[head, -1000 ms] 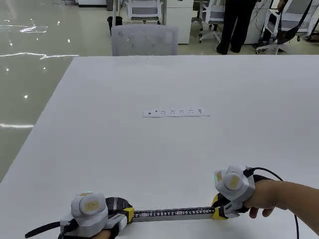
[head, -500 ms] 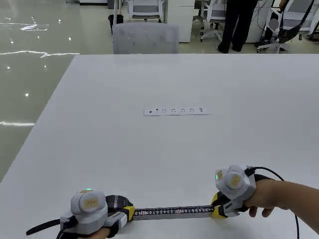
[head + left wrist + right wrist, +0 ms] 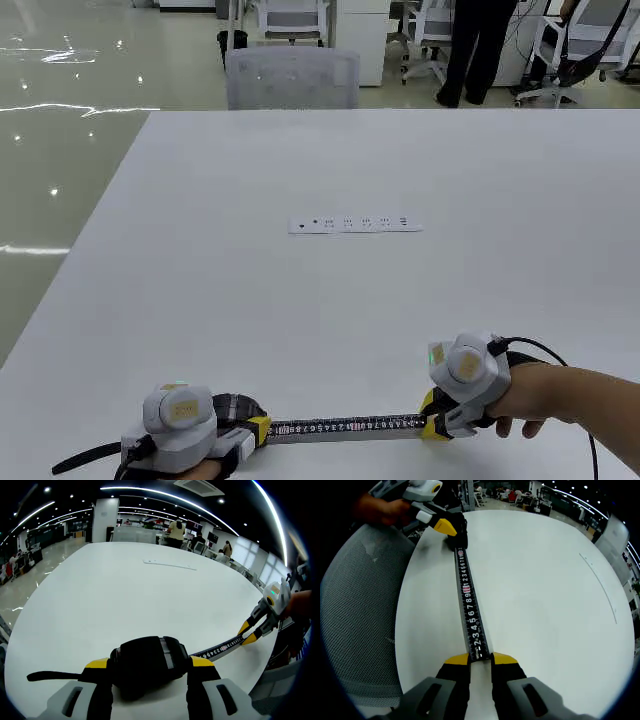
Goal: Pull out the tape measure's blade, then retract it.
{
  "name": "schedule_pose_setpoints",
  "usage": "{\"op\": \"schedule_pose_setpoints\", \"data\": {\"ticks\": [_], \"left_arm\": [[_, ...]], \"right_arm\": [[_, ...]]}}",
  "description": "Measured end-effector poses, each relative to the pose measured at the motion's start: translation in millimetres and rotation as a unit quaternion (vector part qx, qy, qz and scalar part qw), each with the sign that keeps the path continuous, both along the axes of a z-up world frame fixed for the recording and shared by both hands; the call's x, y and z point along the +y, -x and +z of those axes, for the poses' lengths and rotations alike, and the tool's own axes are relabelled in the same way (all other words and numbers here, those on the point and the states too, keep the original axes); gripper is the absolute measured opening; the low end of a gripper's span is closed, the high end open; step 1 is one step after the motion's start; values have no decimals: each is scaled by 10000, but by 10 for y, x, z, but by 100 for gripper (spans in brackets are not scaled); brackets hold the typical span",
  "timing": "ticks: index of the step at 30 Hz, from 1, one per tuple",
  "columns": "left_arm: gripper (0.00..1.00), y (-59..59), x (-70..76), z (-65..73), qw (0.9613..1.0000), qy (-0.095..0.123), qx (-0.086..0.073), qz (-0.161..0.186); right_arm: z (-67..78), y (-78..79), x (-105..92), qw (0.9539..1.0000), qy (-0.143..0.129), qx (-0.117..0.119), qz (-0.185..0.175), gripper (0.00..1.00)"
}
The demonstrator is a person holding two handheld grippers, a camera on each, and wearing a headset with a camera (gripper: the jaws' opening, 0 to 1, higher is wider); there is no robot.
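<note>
Tape measure's black round case (image 3: 235, 410) sits pinched in left tongs (image 3: 150, 662); its numbered blade (image 3: 468, 595) runs rightward along the white surface (image 3: 350, 300), tip pinched by right tongs (image 3: 480, 658).

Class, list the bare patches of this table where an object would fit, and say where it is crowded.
Bare: the wide stretch of table between the power strip and the blade, and the far part beyond the strip. Crowded: the near edge, with left hand-held gripper, tape measure and right hand-held gripper in line.
</note>
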State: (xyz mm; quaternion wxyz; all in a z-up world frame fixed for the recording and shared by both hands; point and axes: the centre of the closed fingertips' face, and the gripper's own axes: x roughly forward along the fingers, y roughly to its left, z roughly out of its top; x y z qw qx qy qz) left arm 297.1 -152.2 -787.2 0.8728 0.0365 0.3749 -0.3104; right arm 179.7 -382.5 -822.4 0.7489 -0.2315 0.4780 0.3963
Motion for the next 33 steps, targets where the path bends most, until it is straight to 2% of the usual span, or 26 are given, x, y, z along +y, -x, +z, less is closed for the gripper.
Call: {"op": "schedule_pose_setpoints", "data": {"ticks": [10,26,33], "left_arm": [[56,1,2,1,10000,23,27,-6],[56,13,11,10,9999,30,50,-90],[56,22,6,7,9999,18,39,-131]], "right_arm": [[6,-27,39,10000,5,-57,4,14],[2,-47,112,9999,-52,-10,-87,14],[-3,-74,215,9999,-115,-65,-6,14]]}}
